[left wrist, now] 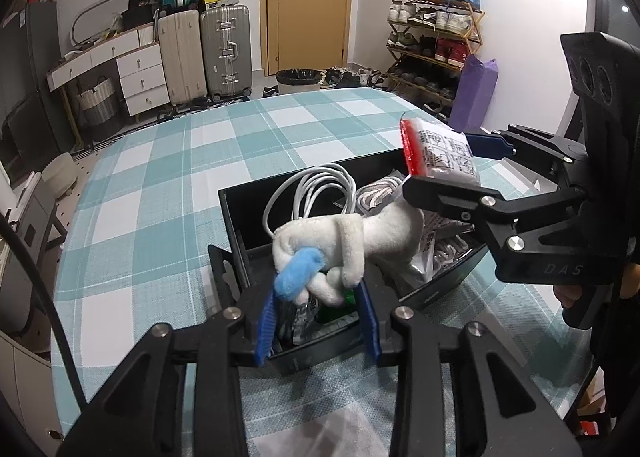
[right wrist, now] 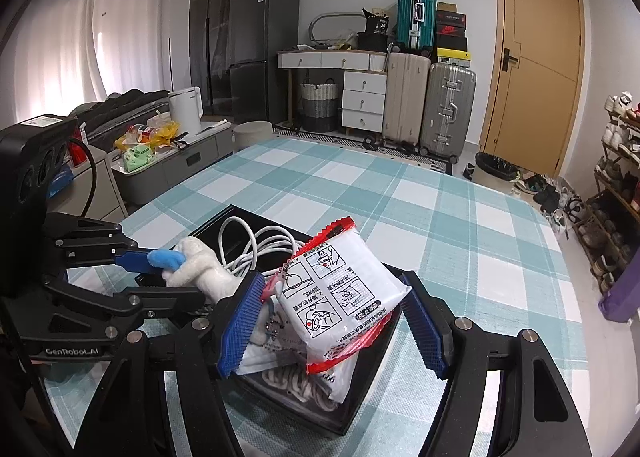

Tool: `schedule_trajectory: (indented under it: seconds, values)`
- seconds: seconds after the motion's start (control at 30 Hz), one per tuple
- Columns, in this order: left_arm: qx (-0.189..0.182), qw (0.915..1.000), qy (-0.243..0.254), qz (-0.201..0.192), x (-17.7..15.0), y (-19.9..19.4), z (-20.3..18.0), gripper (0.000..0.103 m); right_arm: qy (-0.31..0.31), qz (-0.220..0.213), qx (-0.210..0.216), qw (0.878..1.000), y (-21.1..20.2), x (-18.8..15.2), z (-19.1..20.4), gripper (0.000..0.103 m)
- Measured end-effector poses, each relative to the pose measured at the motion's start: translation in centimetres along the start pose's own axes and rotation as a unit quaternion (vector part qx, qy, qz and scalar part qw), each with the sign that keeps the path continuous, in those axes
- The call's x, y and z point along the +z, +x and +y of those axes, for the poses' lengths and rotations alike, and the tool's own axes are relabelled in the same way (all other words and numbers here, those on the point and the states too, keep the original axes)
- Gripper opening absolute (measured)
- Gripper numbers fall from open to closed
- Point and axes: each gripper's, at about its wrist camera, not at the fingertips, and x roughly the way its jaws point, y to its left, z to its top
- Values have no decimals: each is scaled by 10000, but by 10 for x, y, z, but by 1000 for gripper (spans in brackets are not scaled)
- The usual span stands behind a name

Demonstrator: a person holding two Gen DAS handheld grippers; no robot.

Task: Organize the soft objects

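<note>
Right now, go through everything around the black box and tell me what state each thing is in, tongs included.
Black box: open-topped, on the checked tablecloth, nearly full.
White cable: coiled, inside the box.
Plush toy: between the left tongs' pads, over the box.
Left tongs: partly open around the toy.
Red-edged packet: sealed, pinched and lifted over the box.
Right tongs: shut on the packet.
Door: closed.

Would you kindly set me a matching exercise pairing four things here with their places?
Things:
1. white plush toy with a blue tip
2. white packet with red edges
3. coiled white cable
4. black box

Places:
A. standing on the checked tablecloth
B. between the right gripper pads
C. lying in the box
D. between the left gripper pads

Pairs: 1-D, 2-B, 3-C, 4-A
</note>
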Motion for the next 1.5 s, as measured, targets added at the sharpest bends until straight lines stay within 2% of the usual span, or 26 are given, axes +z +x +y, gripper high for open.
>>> schedule_trajectory:
  seconds: [0.13, 0.2, 0.27, 0.37, 0.43, 0.47, 0.5, 0.57, 0.63, 0.73, 0.93, 1.13, 1.5]
  values:
    - [-132, 9999, -28, -25, 0, 0, -1, 49, 3, 53, 33, 10000, 6, 0, 0, 73]
    - [-192, 9998, -21, -59, 0, -2, -2, 56, 2, 58, 84, 9999, 5, 0, 0, 79]
    - [-203, 9998, -15, -82, 0, -4, -3, 58, -1, 30, 84, 10000, 4, 0, -1, 85]
    - [-181, 9998, -4, -105, -1, -8, -4, 60, 1, -5, 45, 10000, 0, 0, -2, 88]
    - [-242, 9996, -11, -140, -2, -11, -4, 66, 29, -33, 4, 10000, -3, -1, -4, 91]
    - [-273, 9995, -10, -181, -2, -14, -5, 72, 38, -36, -22, 10000, -4, -2, -4, 91]
    - [-273, 9994, -2, -223, -3, -16, -6, 83, 52, -34, -39, 10000, -6, -2, -5, 91]
    - [-86, 9994, -12, -322, -4, -22, -6, 99, 87, -43, -58, 9999, -10, -5, -7, 92]
    - [14, 9991, -33, -417, -6, -26, -5, 100, 119, -94, -87, 9998, -15, -7, -7, 99]
    - [129, 9987, -152, -466, -8, -29, 0, 102, 194, -177, -68, 9996, -23, -12, -7, 102]
    - [494, 9945, -412, -823, -18, -36, 10, 103, 397, -355, 6, 9986, -36, -24, -9, 102]
    - [753, 9915, -488, -943, -25, -32, 11, 103, 492, -504, 58, 9975, -46, -37, -4, 102]
    - [921, 9857, -515, -1311, -34, -35, 9, 103, 424, -741, 124, 9963, -55, -52, 7, 102]
